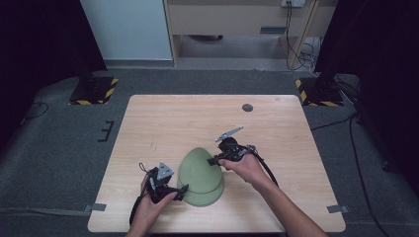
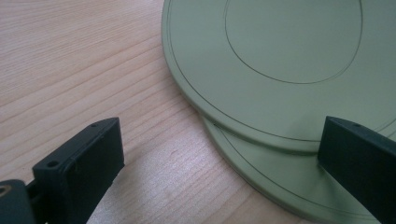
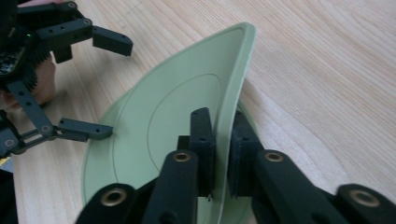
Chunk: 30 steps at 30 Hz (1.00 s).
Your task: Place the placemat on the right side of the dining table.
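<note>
On the wooden table (image 1: 163, 118), toward its near edge, lie 2 pale green plates. The right gripper (image 1: 215, 160) is clenched on the rim of the upper plate (image 1: 197, 165), one jaw on its inner face and one on its back, and holds that side tilted up off the table; the right gripper view shows the rim pinched between the black pads (image 3: 201, 140). The plate's opposite edge rests on the lower plate (image 1: 210, 196), which lies flat and shows as a crescent at the near side. The left gripper (image 1: 182, 191) sits just beside the near-left edge of the plates with its jaws spread wide and nothing clamped; in the left gripper view one jaw stands over bare wood and the other over the lower plate's rim (image 2: 280, 184)
</note>
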Each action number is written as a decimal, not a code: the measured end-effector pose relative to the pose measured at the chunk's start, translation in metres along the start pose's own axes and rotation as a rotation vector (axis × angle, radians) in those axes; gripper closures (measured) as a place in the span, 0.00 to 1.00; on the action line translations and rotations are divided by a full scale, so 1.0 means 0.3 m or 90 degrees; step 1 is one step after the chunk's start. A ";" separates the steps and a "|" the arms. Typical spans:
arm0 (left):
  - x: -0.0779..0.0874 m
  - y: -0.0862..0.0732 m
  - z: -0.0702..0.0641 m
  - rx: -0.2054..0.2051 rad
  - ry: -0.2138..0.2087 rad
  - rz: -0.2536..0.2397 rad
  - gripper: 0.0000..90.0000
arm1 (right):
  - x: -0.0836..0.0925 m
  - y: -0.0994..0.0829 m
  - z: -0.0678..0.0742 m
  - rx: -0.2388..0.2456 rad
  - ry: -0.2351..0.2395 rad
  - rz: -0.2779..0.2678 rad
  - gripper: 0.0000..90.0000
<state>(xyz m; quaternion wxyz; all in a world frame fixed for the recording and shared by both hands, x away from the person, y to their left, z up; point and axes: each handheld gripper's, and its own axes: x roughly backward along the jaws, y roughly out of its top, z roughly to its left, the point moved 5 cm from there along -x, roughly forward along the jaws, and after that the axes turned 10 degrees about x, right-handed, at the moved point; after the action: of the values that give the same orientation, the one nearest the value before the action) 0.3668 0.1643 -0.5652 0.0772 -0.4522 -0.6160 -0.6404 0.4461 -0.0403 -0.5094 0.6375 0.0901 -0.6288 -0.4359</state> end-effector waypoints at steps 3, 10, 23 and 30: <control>0.000 0.000 0.000 -0.002 0.001 0.000 0.00 | 0.006 -0.001 -0.004 -0.006 -0.001 0.000 0.94; 0.000 -0.004 0.002 -0.004 0.003 0.006 0.00 | 0.036 0.004 -0.001 -0.038 0.019 -0.005 0.95; 0.008 0.000 0.010 0.005 0.001 -0.004 0.02 | 0.133 0.038 0.012 -0.047 0.021 -0.064 0.95; 0.020 0.003 0.023 0.009 0.009 -0.012 0.02 | 0.164 0.063 0.026 -0.042 0.021 -0.081 0.95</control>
<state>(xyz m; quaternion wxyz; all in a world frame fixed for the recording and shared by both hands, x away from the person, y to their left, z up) 0.3673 0.1727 -0.5615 0.0792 -0.4413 -0.6242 -0.6398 0.4392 -0.0585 -0.4599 0.6214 0.1160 -0.5963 -0.4948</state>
